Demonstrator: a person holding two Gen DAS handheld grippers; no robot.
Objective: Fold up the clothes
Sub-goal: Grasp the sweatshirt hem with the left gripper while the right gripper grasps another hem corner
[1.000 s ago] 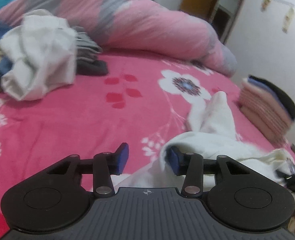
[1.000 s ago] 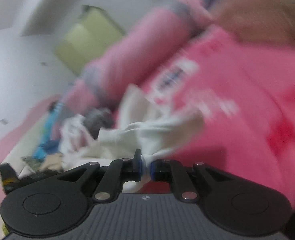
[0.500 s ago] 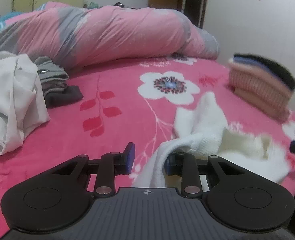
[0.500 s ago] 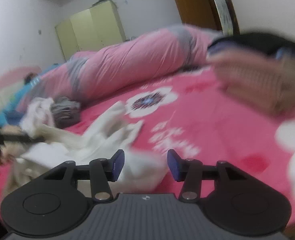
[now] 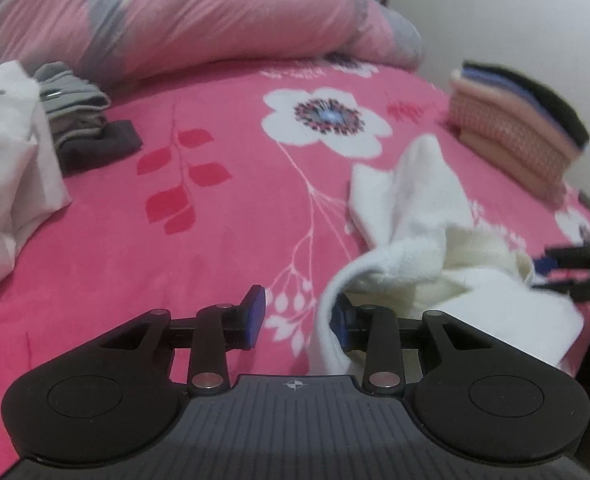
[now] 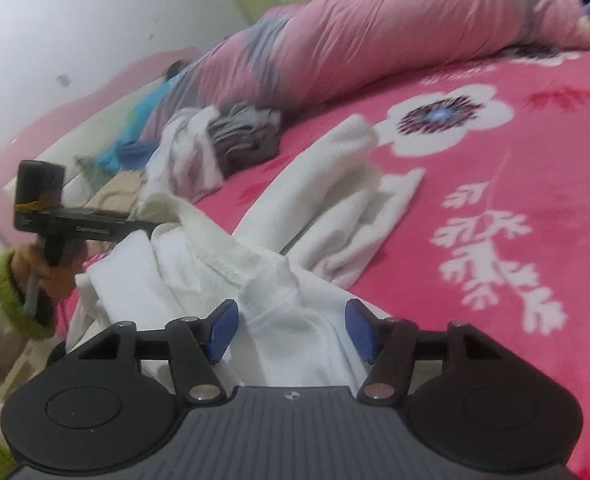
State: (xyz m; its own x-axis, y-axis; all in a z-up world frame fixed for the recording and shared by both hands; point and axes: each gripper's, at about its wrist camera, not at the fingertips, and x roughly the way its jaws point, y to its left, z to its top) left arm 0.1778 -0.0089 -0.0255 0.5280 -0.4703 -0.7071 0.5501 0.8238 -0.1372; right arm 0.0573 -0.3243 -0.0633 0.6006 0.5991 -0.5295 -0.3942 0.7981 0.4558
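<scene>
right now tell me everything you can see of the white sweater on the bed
The white sweater is a soft, cream-white knit with ribbed edging, unfolded and rumpled on the pink floral bedspread. One sleeve stretches away towards the big printed flower; the body bunches near the bed's edge. The left gripper, jaws opening, has fabric draped over one finger. The right gripper, jaws opening, straddles a fold without pressing it.
</scene>
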